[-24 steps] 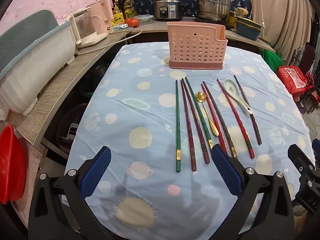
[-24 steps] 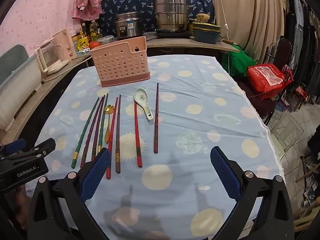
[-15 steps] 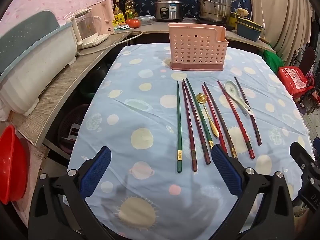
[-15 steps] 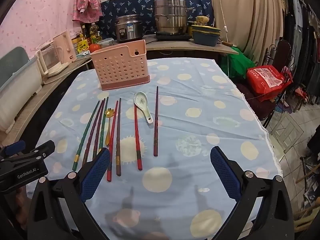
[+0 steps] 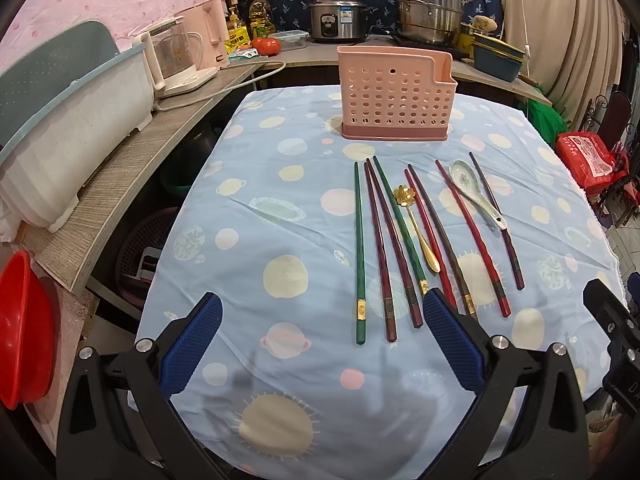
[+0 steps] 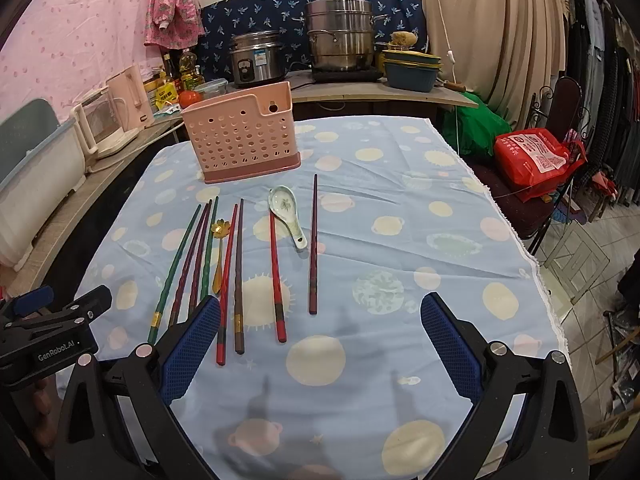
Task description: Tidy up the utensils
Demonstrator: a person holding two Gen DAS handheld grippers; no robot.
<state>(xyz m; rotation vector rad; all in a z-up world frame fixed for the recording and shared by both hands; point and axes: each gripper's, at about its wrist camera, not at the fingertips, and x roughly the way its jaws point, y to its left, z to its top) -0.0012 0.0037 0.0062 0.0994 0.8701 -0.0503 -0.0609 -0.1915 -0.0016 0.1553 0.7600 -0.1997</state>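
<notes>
Nothing is sorted yet: the chopsticks [image 5: 359,248], gold spoon [image 5: 416,228] and ceramic spoon [image 6: 286,216] lie in a row on the tablecloth [image 5: 280,200], just in front of the pink caddy [image 5: 394,94]. Both the left gripper [image 5: 320,344] and right gripper [image 6: 320,344] hover spread wide, holding nothing. The first pick likely calls for lowering onto one utensil's near end.
</notes>
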